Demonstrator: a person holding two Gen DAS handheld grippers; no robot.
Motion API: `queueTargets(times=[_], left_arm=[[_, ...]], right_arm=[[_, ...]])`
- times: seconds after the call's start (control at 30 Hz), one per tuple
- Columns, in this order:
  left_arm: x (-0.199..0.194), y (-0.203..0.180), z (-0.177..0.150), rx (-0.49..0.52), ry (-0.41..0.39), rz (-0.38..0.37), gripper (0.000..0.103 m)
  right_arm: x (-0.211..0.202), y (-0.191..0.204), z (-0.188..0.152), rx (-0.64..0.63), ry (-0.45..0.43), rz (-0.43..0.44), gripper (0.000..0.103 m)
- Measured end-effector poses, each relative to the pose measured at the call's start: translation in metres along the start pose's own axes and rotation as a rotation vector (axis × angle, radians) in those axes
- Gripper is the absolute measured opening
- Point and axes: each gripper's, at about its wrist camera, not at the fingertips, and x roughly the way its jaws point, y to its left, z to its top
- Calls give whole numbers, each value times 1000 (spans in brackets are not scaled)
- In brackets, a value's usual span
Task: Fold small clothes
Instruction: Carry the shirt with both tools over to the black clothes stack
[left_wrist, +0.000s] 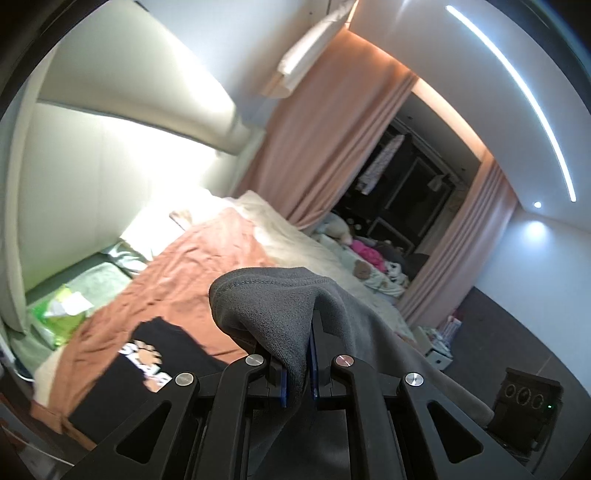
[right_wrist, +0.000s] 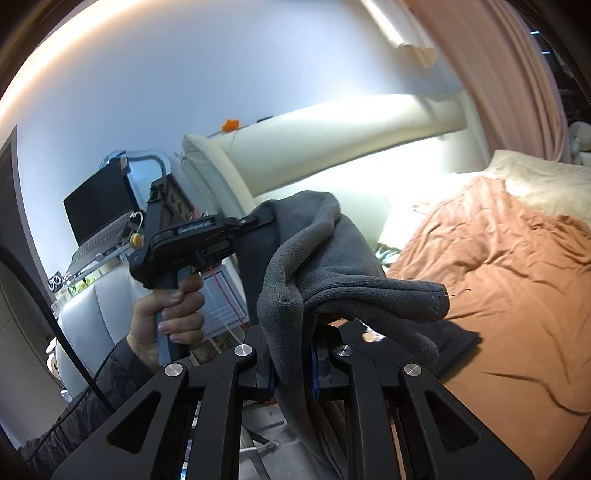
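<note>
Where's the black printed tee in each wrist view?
Left wrist: black printed tee lower left, flat on the orange bedspread.
Right wrist: only a dark strip right of centre, mostly hidden behind the grey fleece garment.
Shared landmark: the orange bedspread.

Ahead of the tongs we see a bed (left_wrist: 295, 240) under a rust-orange blanket (left_wrist: 192, 266), with pink curtains (left_wrist: 325, 147) beyond. Left of the tongs in the right wrist view we see an open laptop (right_wrist: 99, 214) on a shelf.
</note>
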Motion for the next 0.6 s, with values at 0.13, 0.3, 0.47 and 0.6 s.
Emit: queueTargets(times=[0.13, 0.3, 0.47, 0.6], left_arm=[[-4, 30, 4, -9, -3, 36, 8], [0, 62, 7, -19, 11, 86, 8], [28, 84, 9, 5, 49, 134, 8], [64, 100, 8, 18, 93, 185, 8]], right_arm=[[33, 4, 2, 1, 30, 29, 9], [64, -3, 1, 27, 60, 54, 9], [93, -34, 2, 55, 87, 40, 9], [110, -68, 5, 96, 110, 19, 9]])
